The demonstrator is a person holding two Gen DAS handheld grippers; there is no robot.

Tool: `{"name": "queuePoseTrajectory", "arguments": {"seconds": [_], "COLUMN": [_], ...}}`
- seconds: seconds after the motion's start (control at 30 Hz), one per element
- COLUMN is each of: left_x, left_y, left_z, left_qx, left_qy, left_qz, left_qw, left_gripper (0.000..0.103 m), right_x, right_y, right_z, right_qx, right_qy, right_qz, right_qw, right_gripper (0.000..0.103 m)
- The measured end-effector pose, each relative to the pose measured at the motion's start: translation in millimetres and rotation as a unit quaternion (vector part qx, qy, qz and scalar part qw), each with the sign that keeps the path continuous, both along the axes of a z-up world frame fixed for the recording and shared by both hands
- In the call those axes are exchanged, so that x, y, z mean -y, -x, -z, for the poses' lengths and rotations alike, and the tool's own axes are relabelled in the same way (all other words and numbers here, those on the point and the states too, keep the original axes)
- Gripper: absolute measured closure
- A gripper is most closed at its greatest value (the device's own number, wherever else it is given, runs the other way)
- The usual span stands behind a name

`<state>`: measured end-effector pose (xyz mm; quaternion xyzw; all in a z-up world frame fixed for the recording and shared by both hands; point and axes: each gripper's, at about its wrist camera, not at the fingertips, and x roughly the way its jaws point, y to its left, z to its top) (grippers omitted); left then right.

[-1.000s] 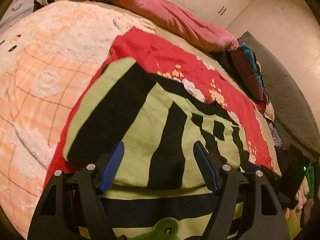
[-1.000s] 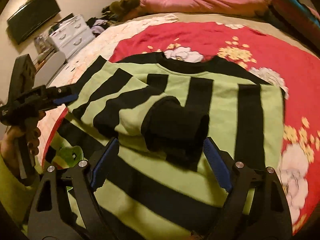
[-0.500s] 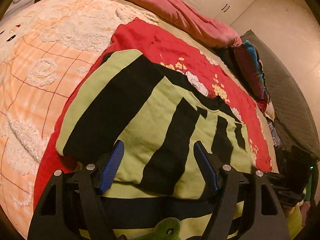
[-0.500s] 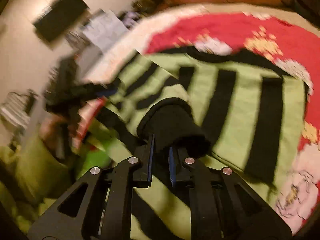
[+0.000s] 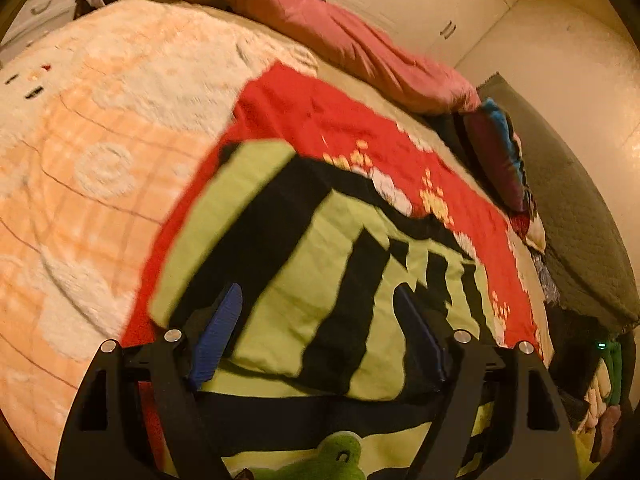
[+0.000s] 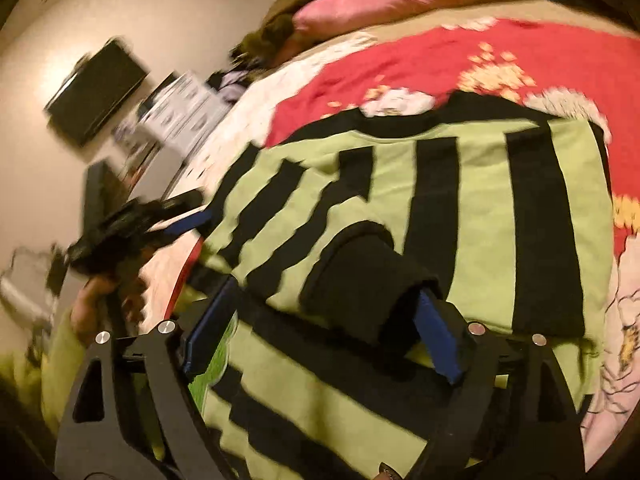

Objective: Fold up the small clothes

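A green and black striped sweater [image 5: 320, 272] lies on a red flowered blanket [image 5: 340, 128] on the bed, with its sleeves folded in over the body. In the right wrist view the sweater [image 6: 480, 208] shows a black cuff [image 6: 360, 284] lying on top. My left gripper [image 5: 320, 328] is open over the sweater's near left part. My right gripper [image 6: 324, 320] is open, its jaws on either side of the black cuff. The left gripper also shows in the right wrist view [image 6: 132, 224], held in a hand at the sweater's left edge.
A peach and white fleece blanket [image 5: 100, 140] covers the bed's left side. A pink duvet roll [image 5: 352, 48] and dark pillows [image 5: 500, 156] lie at the far side. A green frog patch [image 5: 320, 460] sits at the sweater's near edge. A dresser [image 6: 180, 108] and a wall screen [image 6: 96, 92] stand beyond the bed.
My right gripper was shut at the black cuff half a second ago and is now open around it. My left gripper drifted slightly over the sweater and stayed open.
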<state>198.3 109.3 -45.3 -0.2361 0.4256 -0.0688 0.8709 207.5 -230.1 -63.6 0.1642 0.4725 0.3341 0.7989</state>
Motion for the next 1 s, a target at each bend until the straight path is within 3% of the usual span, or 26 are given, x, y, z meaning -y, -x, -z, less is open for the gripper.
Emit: {"name": "queuePoseTrajectory", "arguments": {"seconds": [0.03, 0.1, 0.13, 0.17, 0.23, 0.4, 0.53, 0.6, 0.67, 0.87, 0.93, 1.0], "left_x": [-3.9, -13.1, -17.7, -21.2, -29.1, -36.2, -31.2, -26.1, -20.4, 1.5, 9.6, 18.9], "left_y": [1.2, 3.3, 4.0, 4.0, 4.9, 7.4, 7.5, 6.9, 5.8, 3.3, 3.0, 3.0], "left_z": [-2.0, -3.7, -3.0, -2.4, -1.8, -7.0, -12.4, -13.3, -11.7, -5.5, -7.1, -11.4], "left_qx": [0.002, 0.002, 0.0, -0.002, -0.006, 0.001, 0.008, 0.009, 0.006, -0.006, -0.004, 0.005], "left_qy": [-0.003, -0.002, 0.001, 0.004, 0.01, 0.025, 0.025, 0.024, 0.02, 0.003, -0.008, -0.028], "left_qz": [-0.005, -0.017, -0.024, -0.028, -0.037, -0.043, -0.036, -0.029, -0.021, 0.006, 0.015, 0.023], "left_qw": [1.0, 0.9998, 0.9997, 0.9996, 0.9992, 0.9987, 0.999, 0.9993, 0.9996, 1.0, 0.9998, 0.9993], "left_gripper": [0.026, 0.026, 0.026, 0.026, 0.026, 0.026, 0.025, 0.024, 0.024, 0.024, 0.024, 0.024], "right_x": [-0.7, -4.8, -7.9, -13.8, -26.9, -35.6, -13.8, -1.8, 8.2, 27.9, 35.8, 47.5], "right_y": [-5.7, -13.8, -15.9, -17.4, -16.3, -17.3, -24.1, -29.9, -39.7, -68.4, -67.4, -61.3], "right_z": [8.7, 21.8, 23.8, 23.8, 12.3, -61.7, -121.6, -132.4, -126.8, -37.6, -13.7, -5.3], "right_qx": [-0.02, -0.047, -0.05, -0.05, -0.037, 0.041, 0.107, 0.121, 0.115, 0.026, 0.009, -0.002], "right_qy": [-0.002, -0.021, -0.028, -0.028, -0.022, -0.04, 0.005, 0.03, 0.072, 0.195, 0.209, 0.189], "right_qz": [0.016, 0.034, 0.032, 0.026, 0.007, -0.039, -0.066, -0.07, -0.071, -0.027, -0.007, 0.016], "right_qw": [1.0, 0.998, 0.998, 0.998, 0.999, 0.998, 0.992, 0.99, 0.988, 0.98, 0.978, 0.982], "right_gripper": [0.025, 0.045, 0.071, 0.083, 0.087, 0.087, 0.087, 0.087, 0.083, 0.067, 0.061, 0.053]}}
